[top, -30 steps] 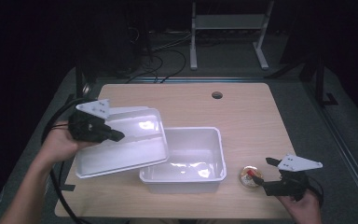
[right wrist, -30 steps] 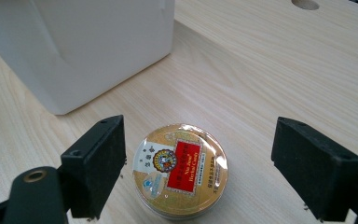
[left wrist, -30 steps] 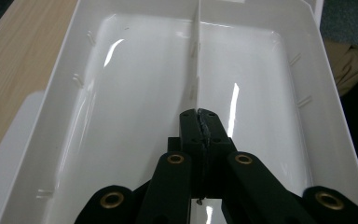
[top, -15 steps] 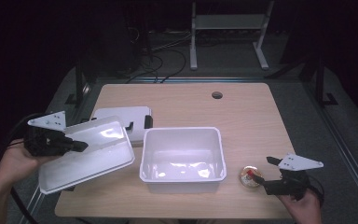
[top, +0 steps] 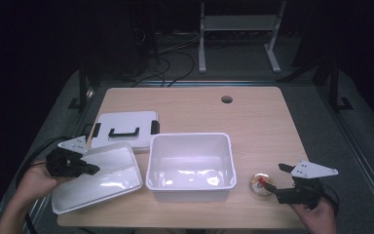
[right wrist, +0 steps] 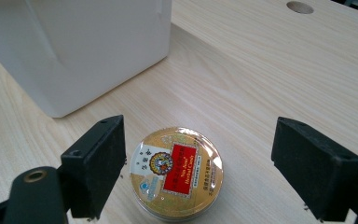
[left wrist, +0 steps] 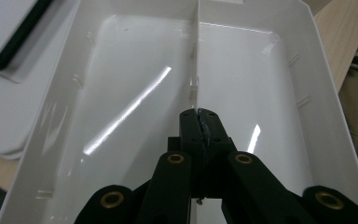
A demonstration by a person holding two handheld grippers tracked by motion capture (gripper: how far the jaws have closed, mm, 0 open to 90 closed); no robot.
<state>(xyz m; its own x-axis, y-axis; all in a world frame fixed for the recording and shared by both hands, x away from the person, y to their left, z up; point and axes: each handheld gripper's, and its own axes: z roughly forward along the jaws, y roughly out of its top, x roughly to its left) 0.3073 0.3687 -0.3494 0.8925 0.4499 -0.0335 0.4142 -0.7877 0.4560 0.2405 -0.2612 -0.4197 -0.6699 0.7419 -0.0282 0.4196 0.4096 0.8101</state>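
Trays [top: 107,187] 1 | bins [top: 191,140] 1 | lids [top: 124,119] 1 | tins [top: 261,185] 1

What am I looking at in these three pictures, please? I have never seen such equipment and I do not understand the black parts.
A person sits at a wooden table and holds a hand tool with two black jaws in each hand. One picture looks down from above; the other two come from small cameras riding on the tools.

The left gripper is shut on the middle wall of a shallow white tray. The right gripper is open, its jaws on either side of a small round gold tin that lies on the table.

Also there: a deep white bin in the middle, and a flat white lid with a black handle behind the tray.
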